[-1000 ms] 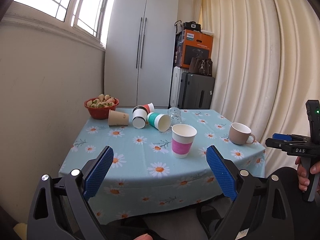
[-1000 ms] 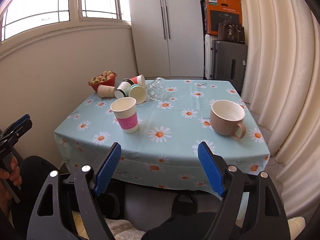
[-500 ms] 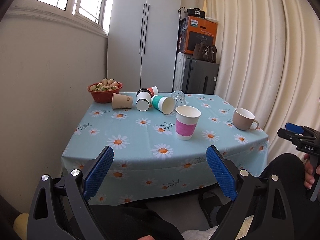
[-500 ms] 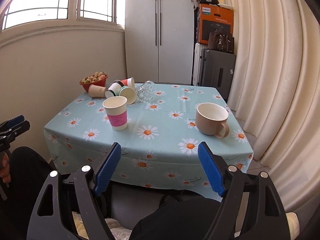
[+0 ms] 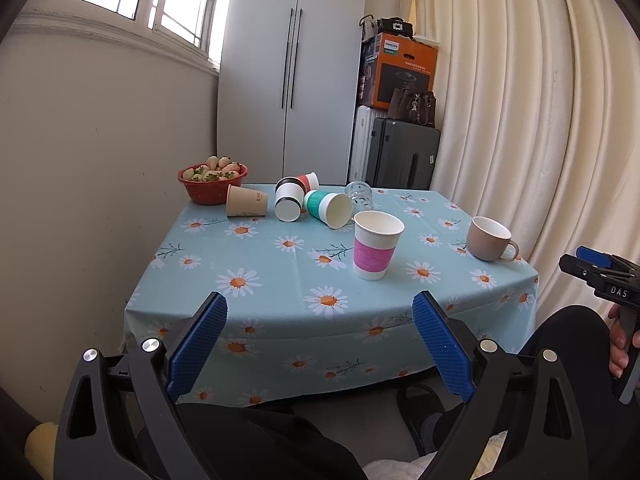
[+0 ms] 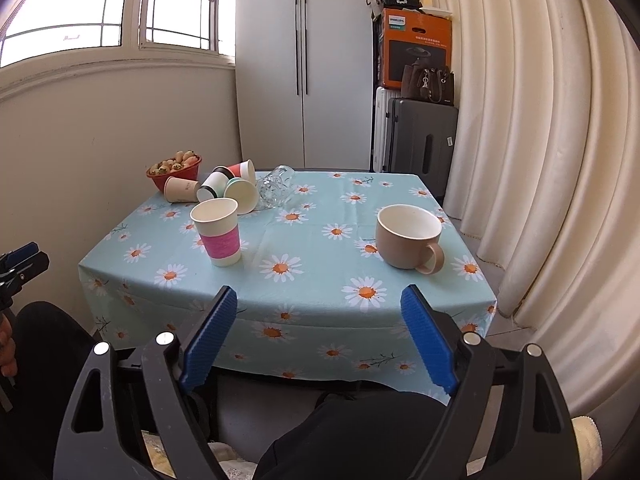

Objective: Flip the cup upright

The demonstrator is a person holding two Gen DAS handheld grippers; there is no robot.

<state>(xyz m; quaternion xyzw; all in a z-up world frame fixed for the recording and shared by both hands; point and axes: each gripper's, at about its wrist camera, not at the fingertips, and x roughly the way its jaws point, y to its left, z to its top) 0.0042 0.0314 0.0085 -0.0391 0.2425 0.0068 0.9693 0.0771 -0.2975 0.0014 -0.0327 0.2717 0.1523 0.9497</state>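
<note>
A pink-banded paper cup [image 5: 376,246] [image 6: 218,232] stands upright near the table's front. A beige mug [image 5: 489,239] [image 6: 410,236] stands upright at the right. Behind lie several cups on their sides: a tan one [image 5: 246,201], a black-and-white one [image 5: 289,199], a red one [image 5: 308,181], a green one [image 5: 328,209], and a clear glass [image 5: 360,196] [image 6: 276,186]. My left gripper [image 5: 320,320] and right gripper [image 6: 318,314] are open and empty, held low in front of the table edge.
A red bowl of fruit [image 5: 212,178] sits at the table's back left by the wall. The daisy tablecloth [image 5: 280,280] hangs over the front edge. A cabinet [image 5: 296,72], suitcases [image 5: 400,156] and a curtain [image 5: 540,120] stand behind and right.
Both grippers have pulled back and dropped lower from the table; the cups look farther away. Nothing on the table has moved.
</note>
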